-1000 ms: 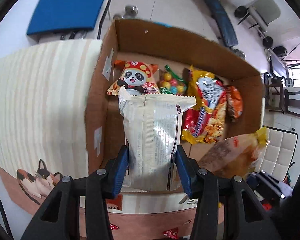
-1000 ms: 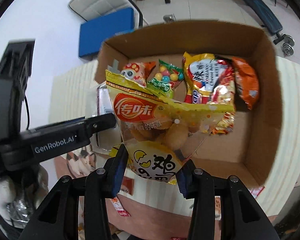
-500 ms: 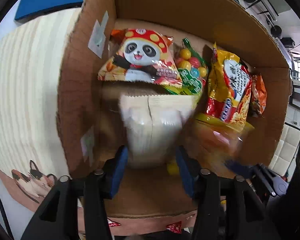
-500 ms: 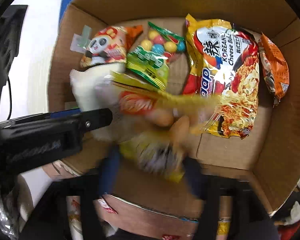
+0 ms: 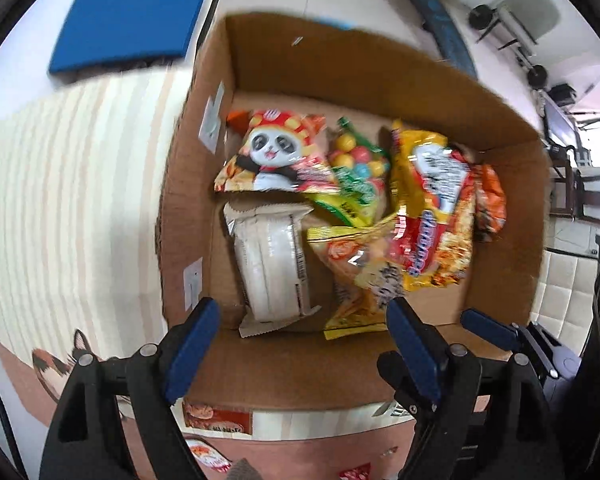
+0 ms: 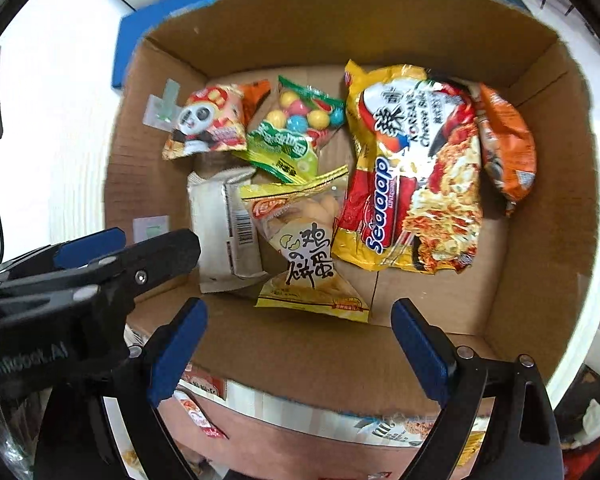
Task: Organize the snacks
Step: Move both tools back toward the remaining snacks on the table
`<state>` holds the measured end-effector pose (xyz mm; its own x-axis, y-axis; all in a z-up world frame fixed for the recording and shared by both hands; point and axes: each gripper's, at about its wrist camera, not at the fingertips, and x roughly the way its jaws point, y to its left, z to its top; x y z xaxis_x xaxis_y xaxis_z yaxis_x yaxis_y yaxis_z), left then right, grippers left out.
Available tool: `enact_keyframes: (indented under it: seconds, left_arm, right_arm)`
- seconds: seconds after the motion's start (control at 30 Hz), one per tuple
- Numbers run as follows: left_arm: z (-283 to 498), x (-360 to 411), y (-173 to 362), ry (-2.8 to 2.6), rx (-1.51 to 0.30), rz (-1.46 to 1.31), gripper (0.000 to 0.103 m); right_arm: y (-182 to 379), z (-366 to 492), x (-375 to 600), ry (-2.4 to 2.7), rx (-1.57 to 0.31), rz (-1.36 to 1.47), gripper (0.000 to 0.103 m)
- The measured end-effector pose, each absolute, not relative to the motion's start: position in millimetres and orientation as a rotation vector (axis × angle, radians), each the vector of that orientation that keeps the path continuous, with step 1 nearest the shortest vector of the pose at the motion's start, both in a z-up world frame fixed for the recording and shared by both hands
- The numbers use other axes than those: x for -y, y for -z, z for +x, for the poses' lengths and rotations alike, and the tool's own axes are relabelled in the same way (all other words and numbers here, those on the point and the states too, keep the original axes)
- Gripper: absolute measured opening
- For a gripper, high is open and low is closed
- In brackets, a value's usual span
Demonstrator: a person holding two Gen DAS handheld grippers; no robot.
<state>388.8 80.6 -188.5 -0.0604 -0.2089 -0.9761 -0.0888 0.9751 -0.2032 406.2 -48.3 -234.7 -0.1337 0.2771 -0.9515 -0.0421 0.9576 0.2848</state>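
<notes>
The snacks are in the cardboard box (image 6: 540, 216) now; the white packet (image 5: 272, 268) lies flat on the floor of the box near its left wall, and the yellow egg-biscuit bag (image 6: 308, 252) lies just beside it, its top edge against the candy bag (image 6: 296, 132); behind them sit the panda packet (image 5: 276, 156), the big noodle pack (image 6: 416, 184) and an orange packet (image 6: 508, 144) at the far right. I read this as the release step — both packets are down and nothing is in my grip; the left gripper (image 5: 300, 348) has its jaws opening with no packet pressed between the pads, and the right gripper (image 6: 300, 344) stands wide and empty above the yellow bag. Both point steeply down into the box, side by side, the left one showing at the left edge of the right view. Next I'd judge a clean lift straight up — clear of the near wall — then a look for more loose snacks; a few packets show on the table (image 5: 80, 184) below the box.
</notes>
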Motion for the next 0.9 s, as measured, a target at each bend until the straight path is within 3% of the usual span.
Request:
enact_keyframes:
  seconds: [0.3,0.43,0.57,0.8,0.9]
  left_arm:
    - [335,-56,113,0.082,-1.3,-0.115,0.085]
    - [305,-38,106,0.09,-1.265,-0.1,0.085]
    - [266,-13,125,0.098,-1.34,-0.084,0.085]
    - [220,44,224,0.162,-1.67,-0.296,0.085]
    - [219,80,254,0.196,-1.72,-0.203,0.085]
  right_arm:
    - [170,348,86,-0.296,-1.476,0.216,0.095]
    - [160,309,120,-0.261,-1.473,0.298,0.095]
    - [174,274,159,-0.209,-1.51,0.388,0.095]
    - [227,215,229,-0.041,-1.607,0.438,0.095]
    - [251,196,255,0.014,-1.645,0.469,0.095]
